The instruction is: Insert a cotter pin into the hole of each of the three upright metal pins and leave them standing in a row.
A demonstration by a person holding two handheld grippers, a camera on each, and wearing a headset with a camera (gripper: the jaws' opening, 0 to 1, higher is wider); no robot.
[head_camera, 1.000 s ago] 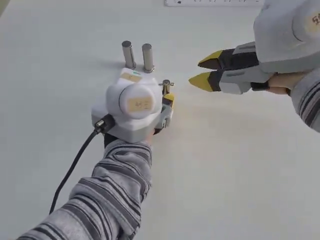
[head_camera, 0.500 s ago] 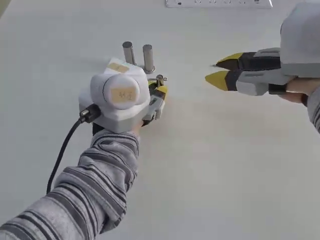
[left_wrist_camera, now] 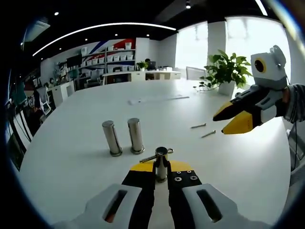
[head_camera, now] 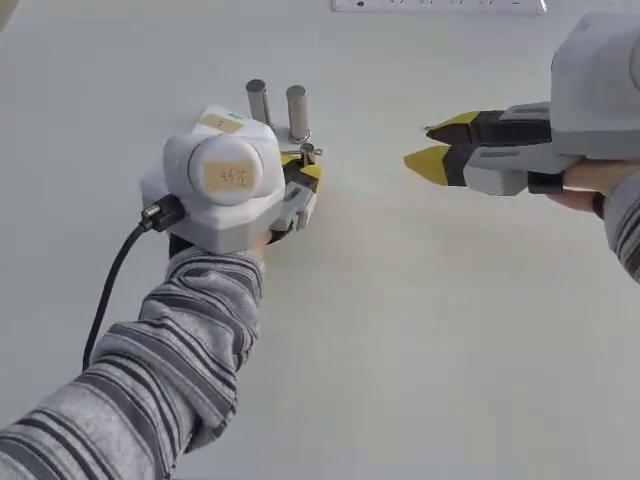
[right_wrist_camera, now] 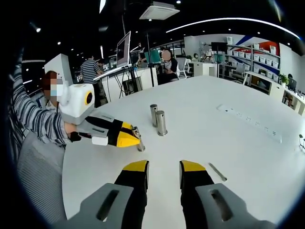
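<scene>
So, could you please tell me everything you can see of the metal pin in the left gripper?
The metal pin is a short, shiny, steel-looking cylinder with a slightly wider head. It stands upright, clamped between the jaws of the left gripper, apart from two bare pins. A thin cotter pin passes through it just below the head, sticking out sideways.

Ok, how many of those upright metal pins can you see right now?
3. Two metal pins stand side by side on the table; the third pin is clamped in the left gripper, a cotter pin through its top.
</scene>
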